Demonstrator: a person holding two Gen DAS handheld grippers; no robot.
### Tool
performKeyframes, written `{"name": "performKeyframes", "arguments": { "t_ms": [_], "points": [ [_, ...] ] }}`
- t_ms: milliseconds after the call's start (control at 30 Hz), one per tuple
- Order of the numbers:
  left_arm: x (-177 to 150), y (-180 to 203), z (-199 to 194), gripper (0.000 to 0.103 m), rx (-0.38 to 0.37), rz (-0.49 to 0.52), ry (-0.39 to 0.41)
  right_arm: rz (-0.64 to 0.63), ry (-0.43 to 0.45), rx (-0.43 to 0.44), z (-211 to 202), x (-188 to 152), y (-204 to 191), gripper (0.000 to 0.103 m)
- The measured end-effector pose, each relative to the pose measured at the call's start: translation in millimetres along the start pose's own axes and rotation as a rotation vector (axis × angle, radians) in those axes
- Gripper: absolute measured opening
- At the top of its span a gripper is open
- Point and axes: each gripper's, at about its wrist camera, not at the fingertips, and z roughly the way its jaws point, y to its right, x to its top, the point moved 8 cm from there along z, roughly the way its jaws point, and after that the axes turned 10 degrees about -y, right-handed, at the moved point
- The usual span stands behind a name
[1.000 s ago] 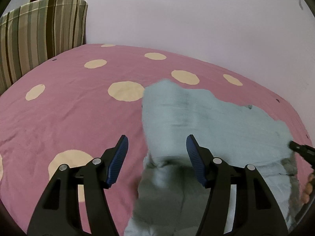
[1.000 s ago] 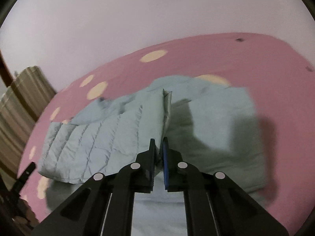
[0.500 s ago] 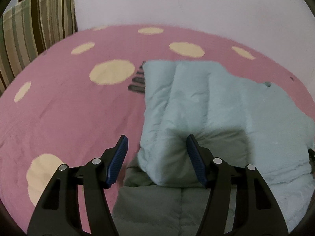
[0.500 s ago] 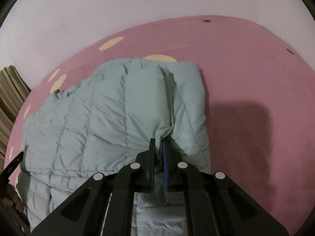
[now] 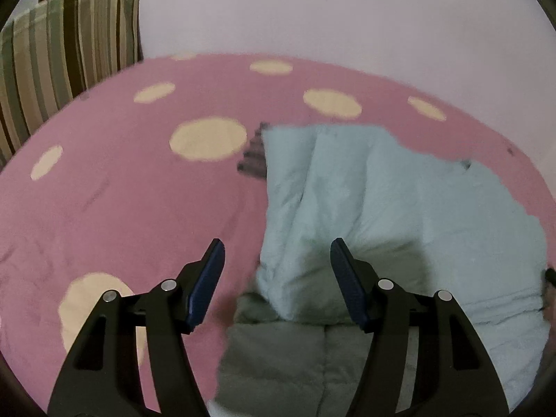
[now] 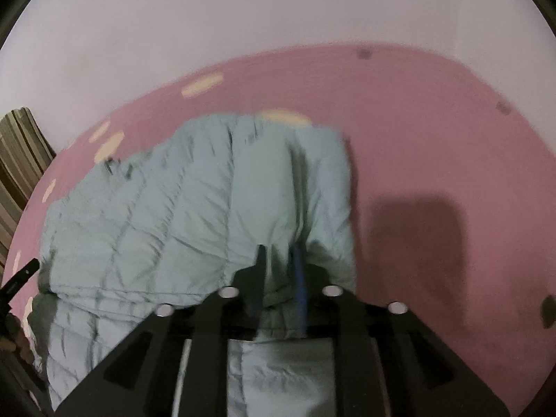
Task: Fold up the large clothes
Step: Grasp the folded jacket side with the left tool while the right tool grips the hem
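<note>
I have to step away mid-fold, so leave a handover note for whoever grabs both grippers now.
Left gripper: open, holding nothing, over the near left edge of the quilted jacket.
Right gripper: fingers slightly parted, jacket fabric bunched between them; grip uncertain.
Jacket lies on the pink dotted bedspread, upper layer folded over the lower.
Done: one fold laid.
Left: free the right gripper, smooth, fold again.
</note>
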Motion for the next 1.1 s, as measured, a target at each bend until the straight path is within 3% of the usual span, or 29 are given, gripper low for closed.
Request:
{"name": "performKeyframes", "arguments": {
  "t_ms": [33, 100, 233, 367, 467, 600, 733, 867, 1000, 1100],
  "points": [
    [5.0, 1.6, -3.9, 0.063, -0.001, 0.005, 0.014, -0.003, 0.034, -0.005, -9.9, 5.7, -3.3, 0.033],
    [16.7, 9.4, -6.2, 0.063, -0.015, 0.022, 0.03, -0.015, 0.062, 0.022, -18.3, 19.2, -15.4, 0.034],
    [33.4, 31.5, 9.8, 0.063, -0.04, 0.049, 0.022, -0.033, 0.032, 0.103, 1.2, 41.6, -39.2, 0.034],
    [37.0, 43.8, 43.4, 0.063, 0.005, 0.072, -0.012, -0.044, -0.012, 0.047, 38.5, 50.5, -42.4, 0.034],
    [30.6, 43.8, 74.3, 0.064, 0.029, 0.069, -0.094, -0.052, -0.059, 0.005, 67.2, 43.8, -39.8, 0.034],
    [22.3, 47.3, 89.1, 0.065, 0.047, 0.096, -0.11, -0.063, -0.067, 0.004, 84.3, 33.4, -37.5, 0.034],
    [22.8, 47.2, 89.1, 0.065, 0.045, 0.091, -0.115, -0.072, -0.057, -0.007, 81.3, 32.9, -38.6, 0.034],
    [24.3, 43.3, 63.9, 0.065, 0.033, 0.069, -0.102, -0.078, -0.03, -0.023, 50.4, 31.7, -41.0, 0.034],
    [12.4, 44.6, 43.2, 0.065, 0.008, 0.074, -0.084, -0.107, 0.013, -0.04, 24.2, 18.3, -43.8, 0.044],
    [1.4, 45.6, 53.7, 0.065, 0.024, 0.09, -0.11, -0.117, -0.027, -0.052, 34.0, 1.7, -40.0, 0.044]
  ]
}}
